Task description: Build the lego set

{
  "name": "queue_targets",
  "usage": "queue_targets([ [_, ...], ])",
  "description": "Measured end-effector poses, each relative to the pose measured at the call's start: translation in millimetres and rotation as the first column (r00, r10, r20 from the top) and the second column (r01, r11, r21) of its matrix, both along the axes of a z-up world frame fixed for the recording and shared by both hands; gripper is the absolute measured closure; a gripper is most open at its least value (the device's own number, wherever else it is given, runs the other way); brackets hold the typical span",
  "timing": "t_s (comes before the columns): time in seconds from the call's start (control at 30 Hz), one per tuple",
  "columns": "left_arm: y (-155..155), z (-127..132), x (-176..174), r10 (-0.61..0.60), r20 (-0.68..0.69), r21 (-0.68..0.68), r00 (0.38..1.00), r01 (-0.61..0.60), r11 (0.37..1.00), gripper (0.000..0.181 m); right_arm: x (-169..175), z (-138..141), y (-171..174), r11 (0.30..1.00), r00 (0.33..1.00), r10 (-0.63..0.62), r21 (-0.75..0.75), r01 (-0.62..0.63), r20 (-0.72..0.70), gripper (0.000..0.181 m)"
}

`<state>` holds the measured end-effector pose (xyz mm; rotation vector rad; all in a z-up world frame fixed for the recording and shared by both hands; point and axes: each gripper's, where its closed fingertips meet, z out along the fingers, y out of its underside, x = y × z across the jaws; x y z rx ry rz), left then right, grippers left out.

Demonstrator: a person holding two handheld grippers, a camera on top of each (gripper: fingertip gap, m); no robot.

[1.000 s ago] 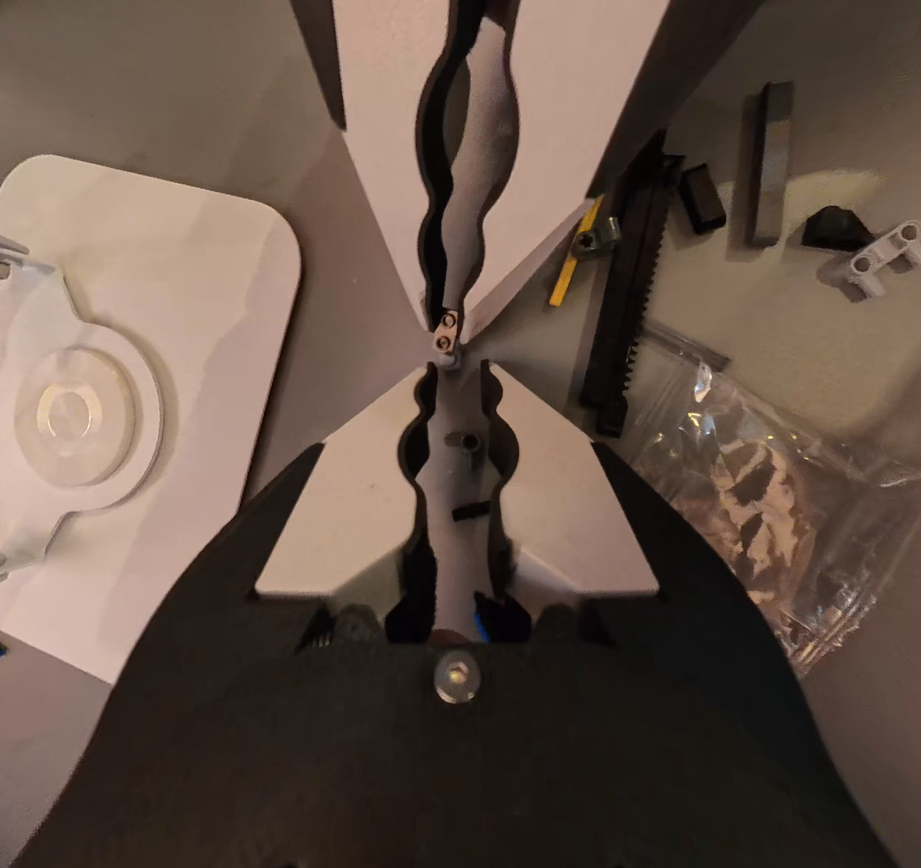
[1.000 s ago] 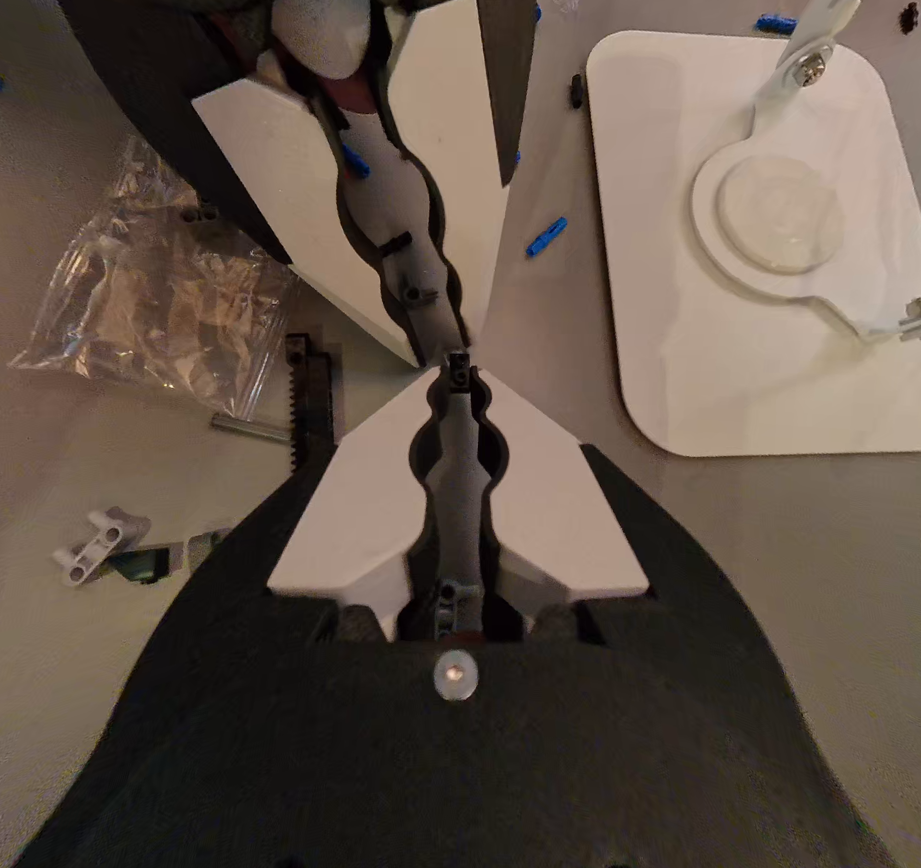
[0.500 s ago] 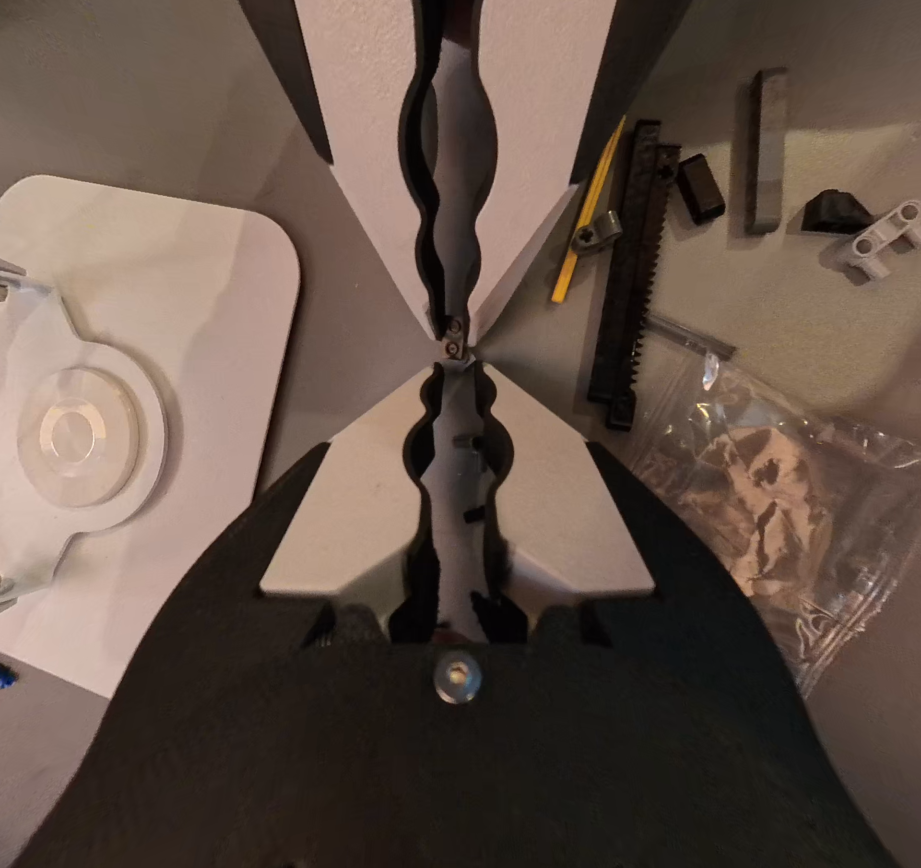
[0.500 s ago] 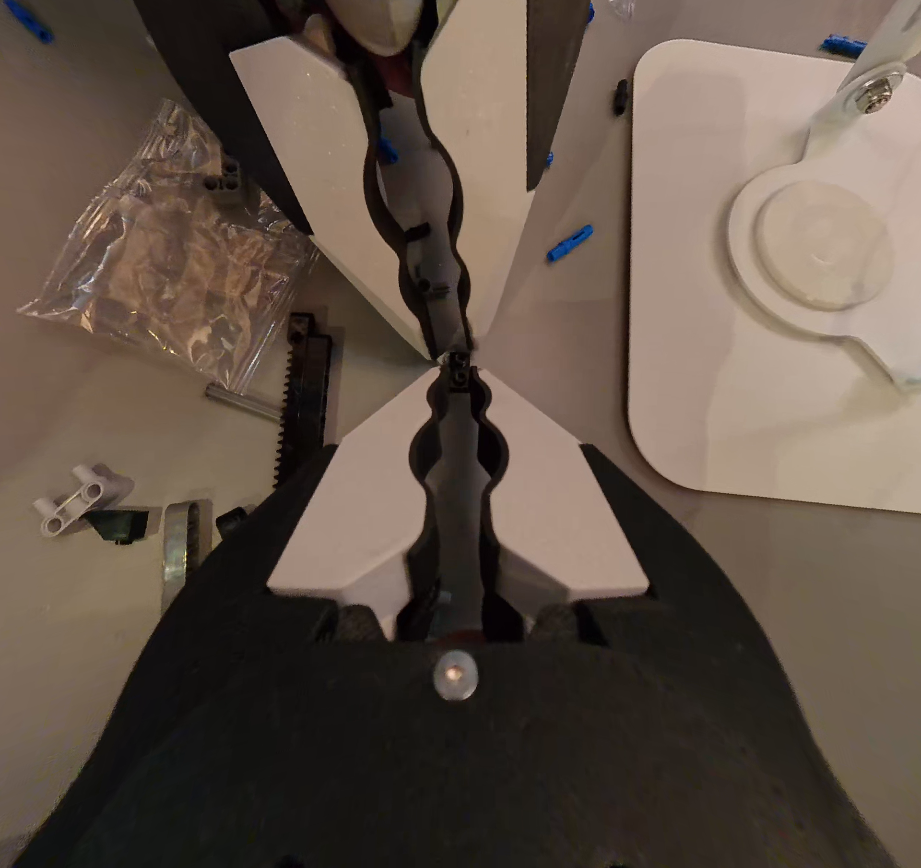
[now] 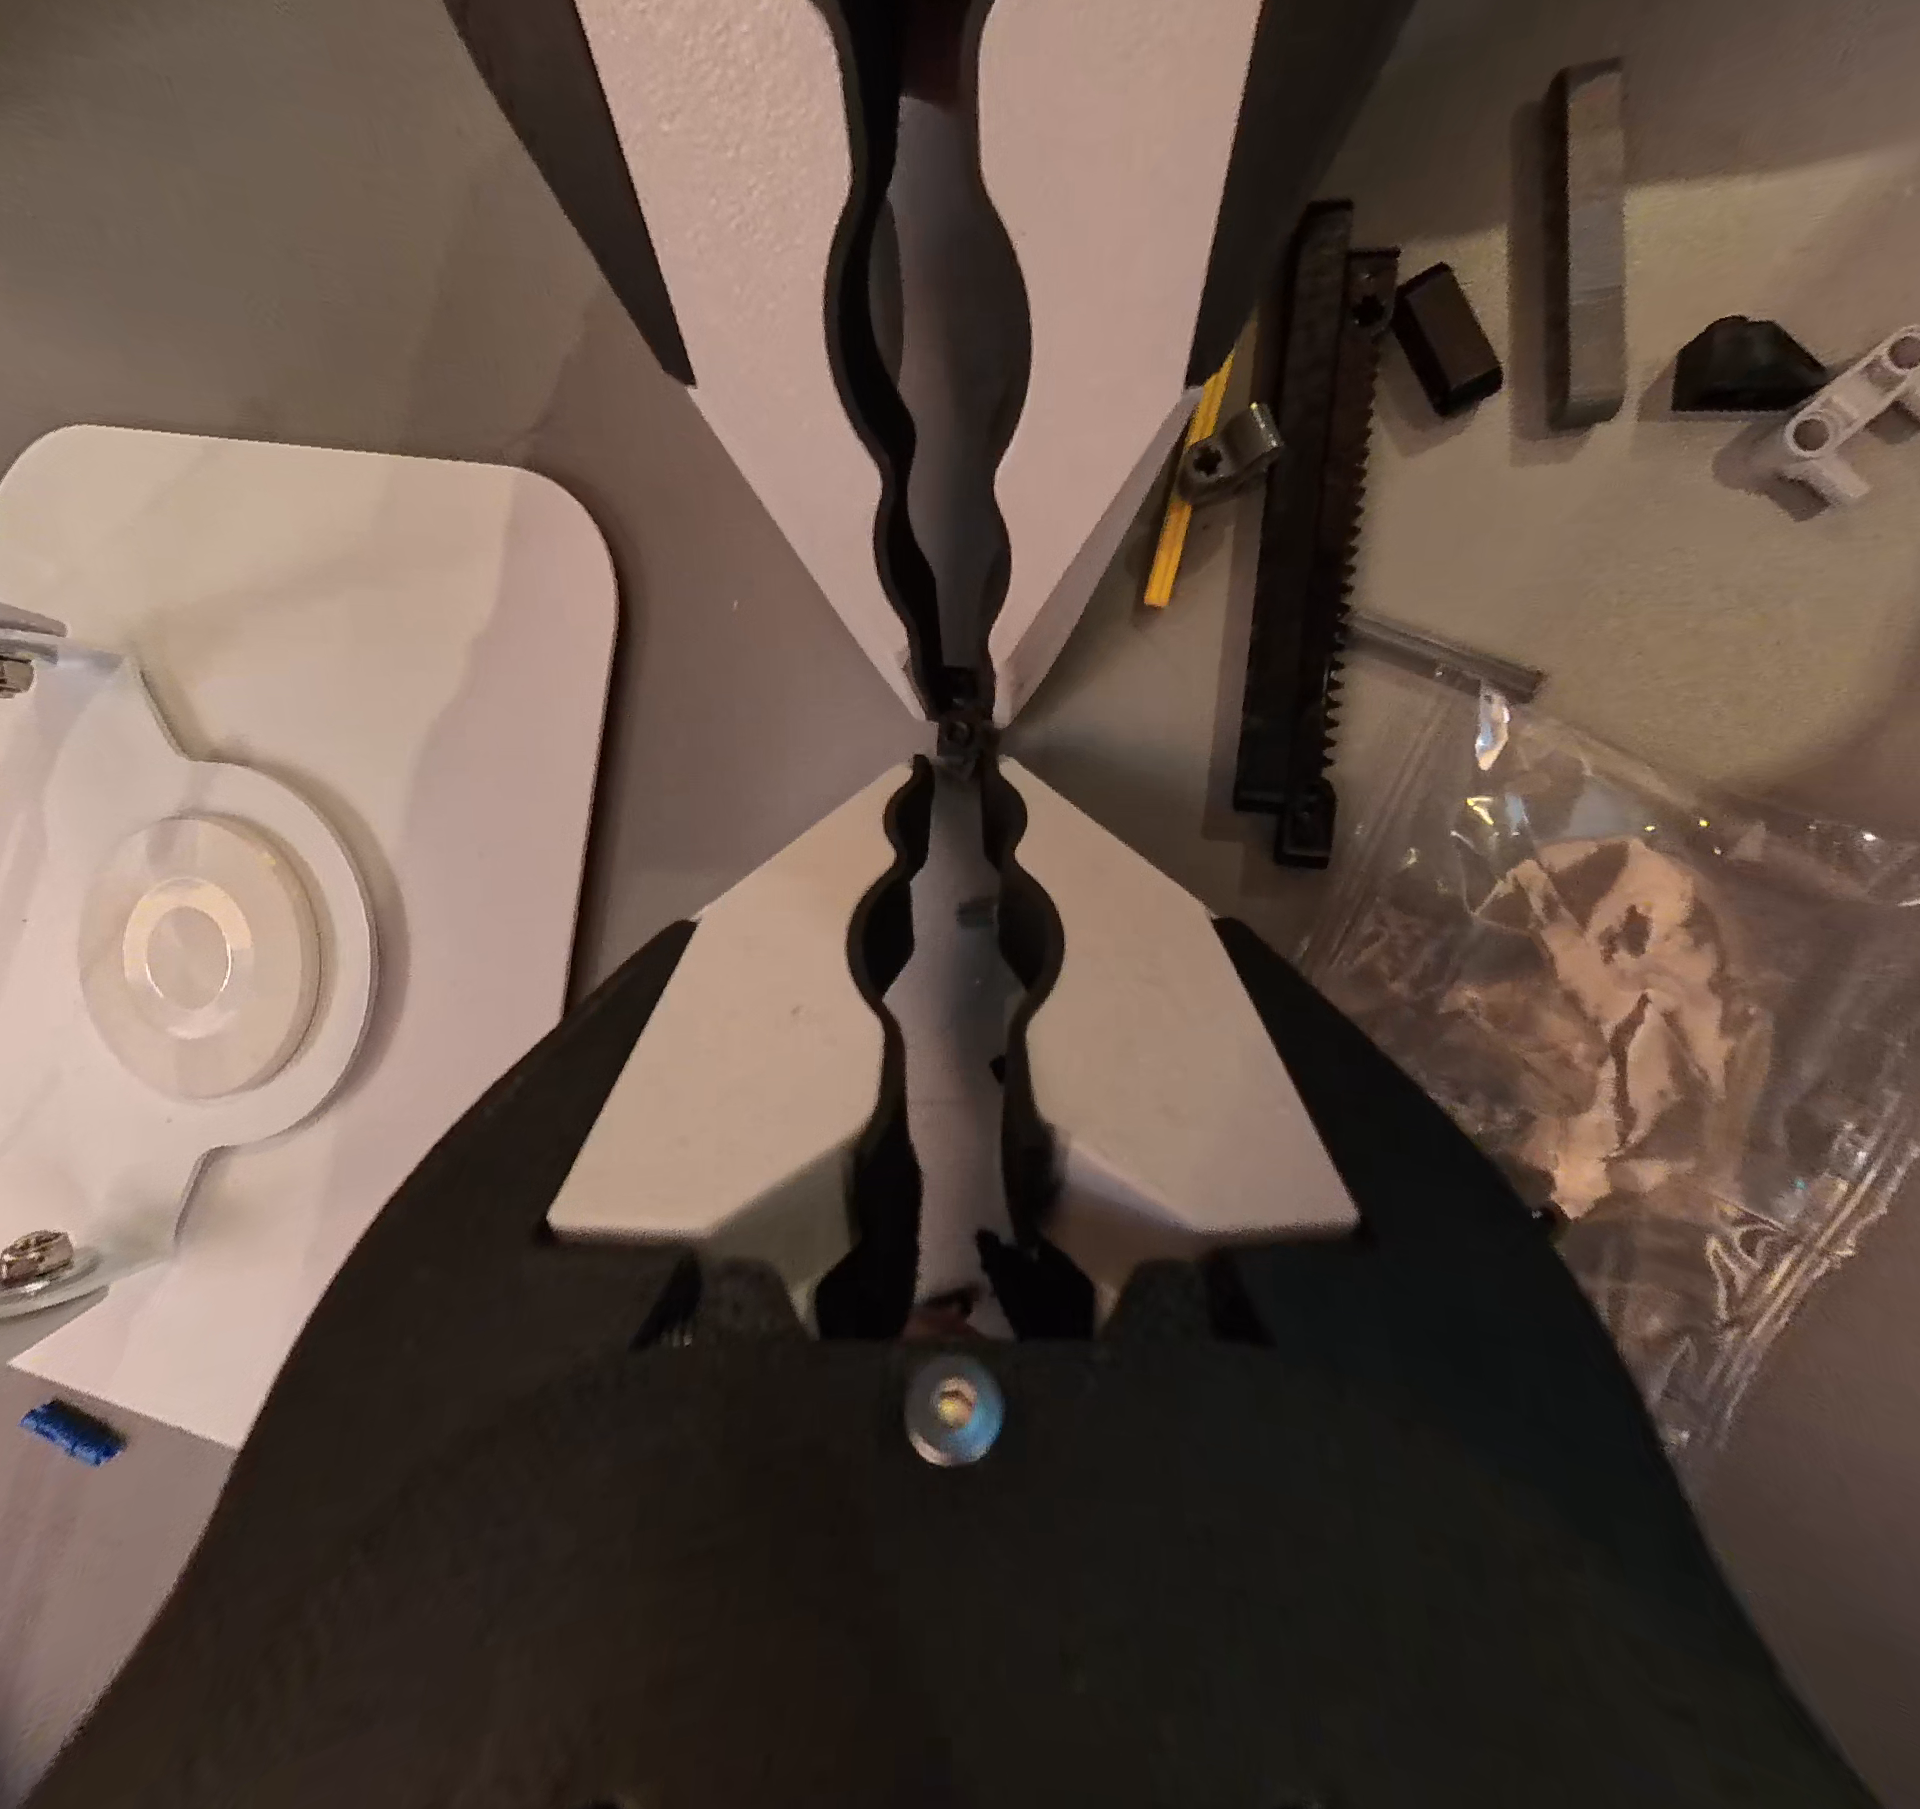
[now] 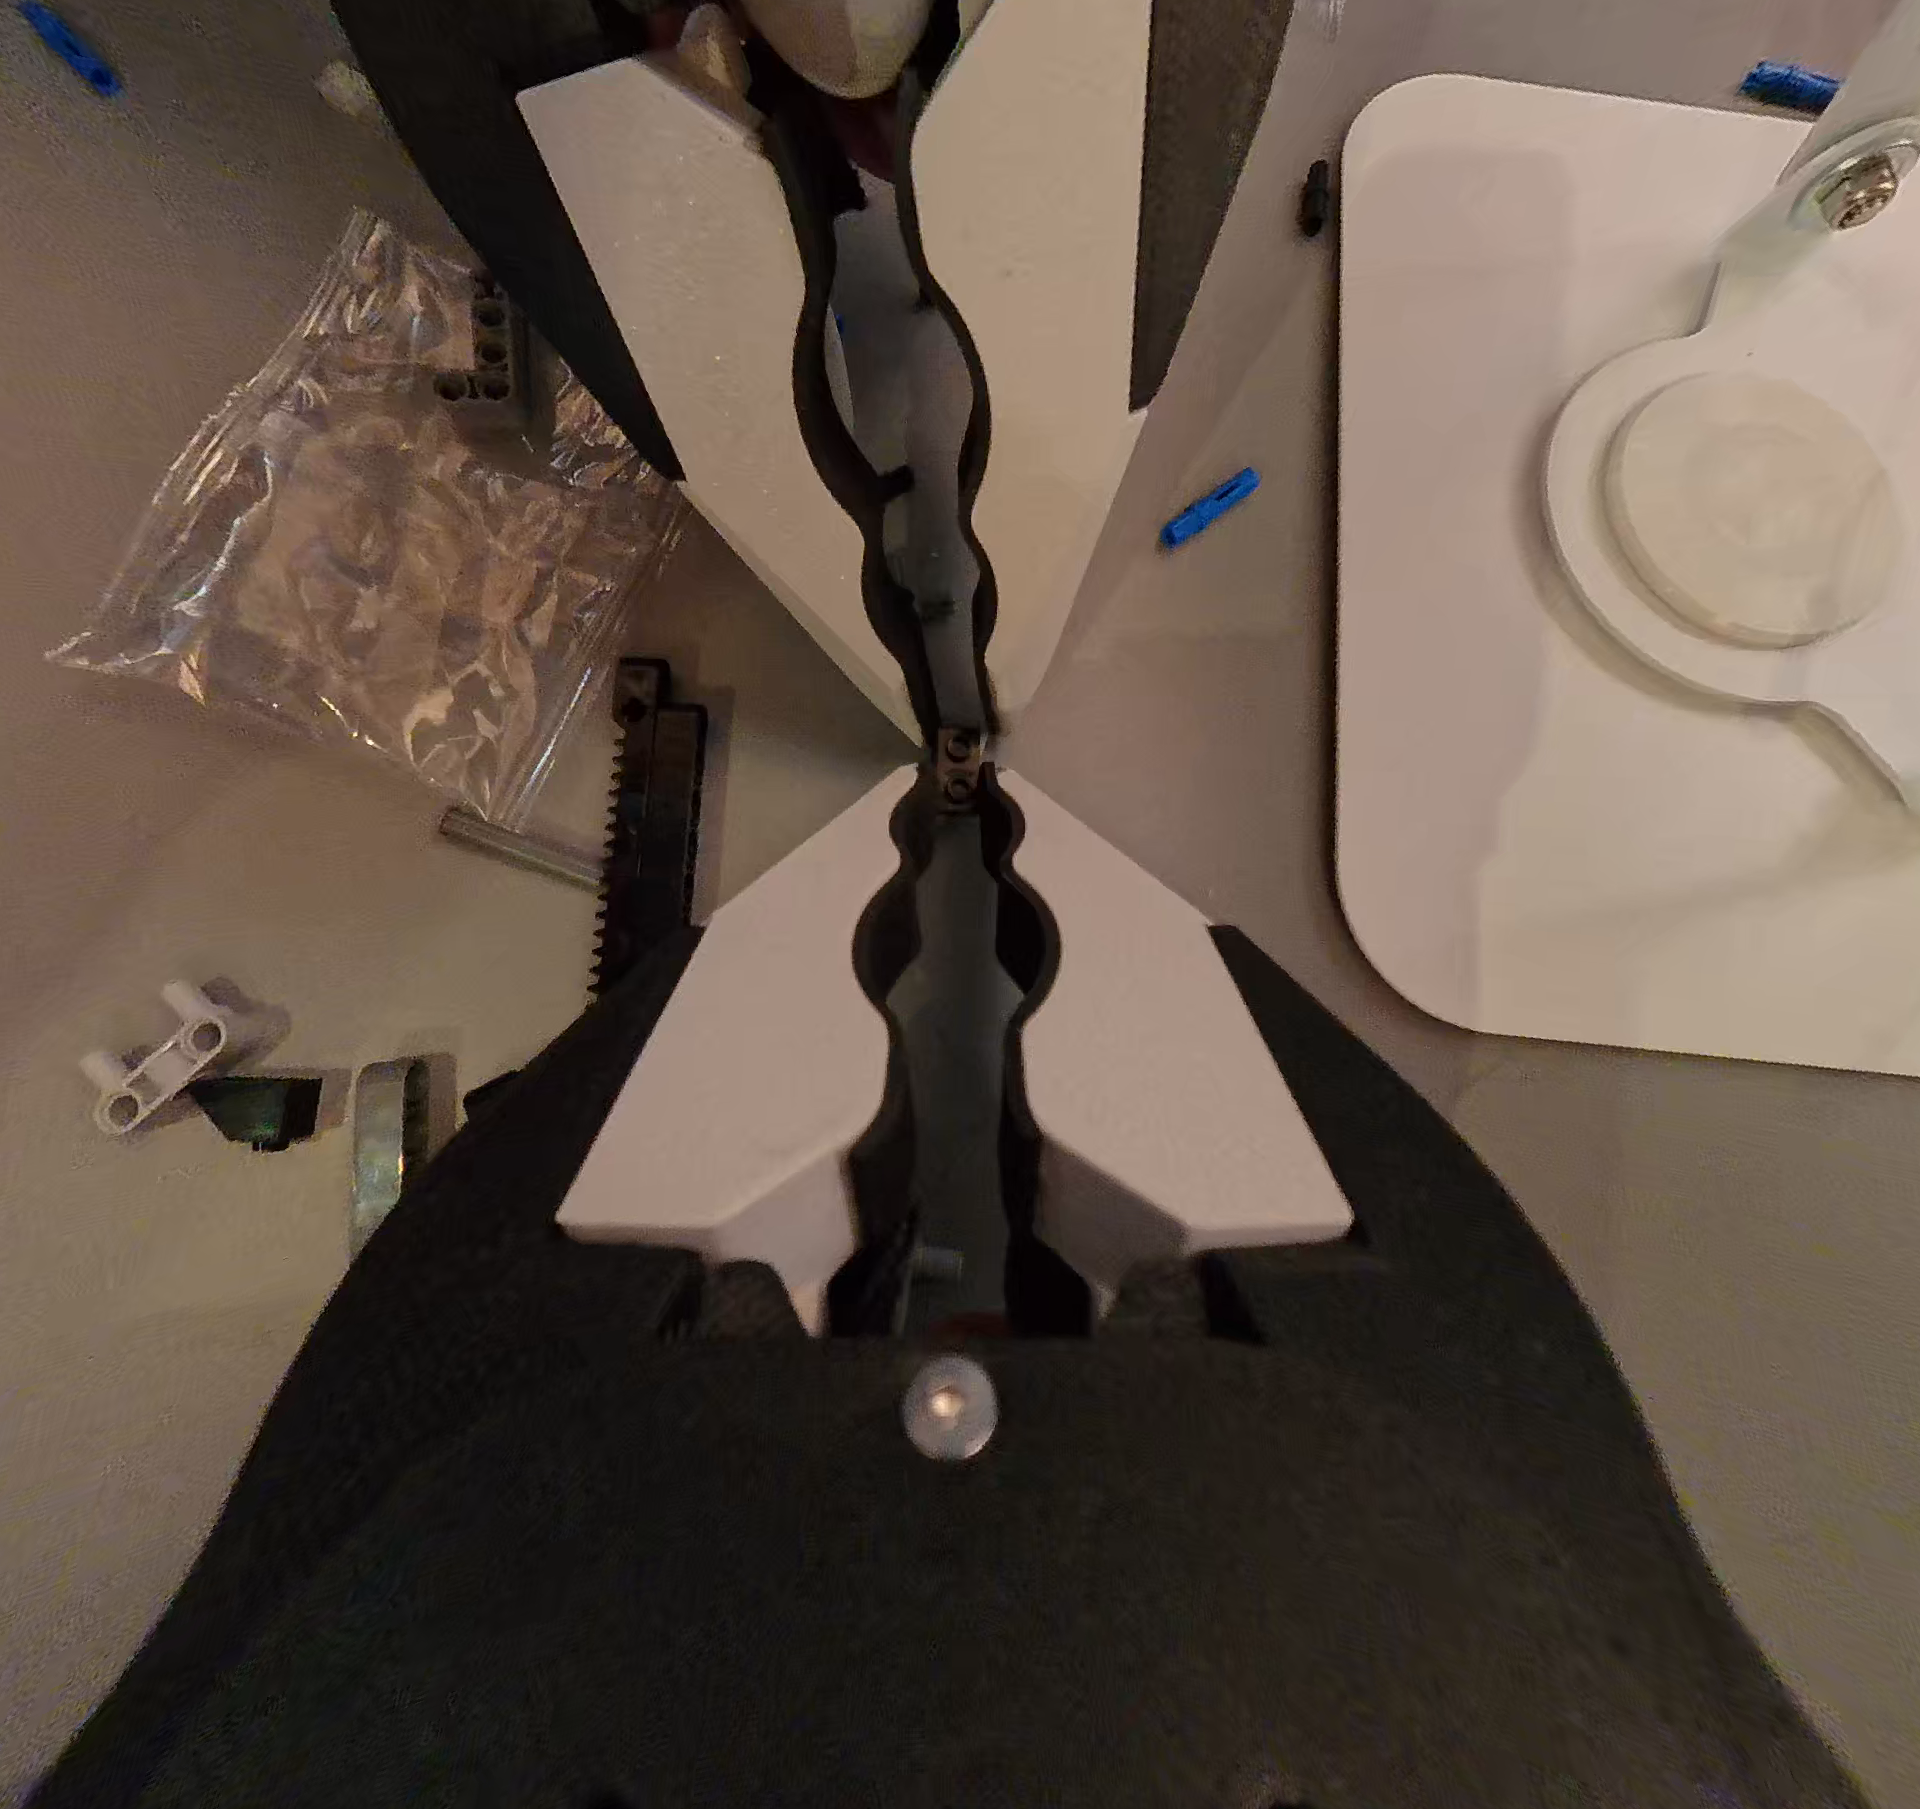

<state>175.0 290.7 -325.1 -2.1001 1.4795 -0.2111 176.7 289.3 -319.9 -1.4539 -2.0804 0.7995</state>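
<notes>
Both grippers tip-to-tip at frame centre: right gripper (image 6: 958,791) pinched narrow on a small dark holed piece (image 6: 958,772); left gripper (image 5: 961,760) closed on a tiny part I can't make out. Judging it's a mating step, keep axes in line and press straight w/o twisting. Spare rack (image 5: 1311,533) at 2 o'clock on the counter (image 5: 1714,554).

Your two claws meet tip to tip, leaving no gap between them. Beside them, the black toothed racks (image 5: 1311,533), plastic bag (image 5: 1621,1011) and white base plate (image 5: 343,637) crowd the counter (image 5: 260,201).
</notes>
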Motion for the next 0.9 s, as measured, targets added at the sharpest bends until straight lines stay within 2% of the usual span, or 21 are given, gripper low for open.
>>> queue_targets([
  [0.9, 0.5, 6.9, -2.3, 0.02, 0.016, 0.006, 1.0, -0.02, 1.0, 0.167, 0.9, 3.6, 2.0, 1.0, 1.0, -0.013, 0.021, 0.013, -0.019, 0.175],
])
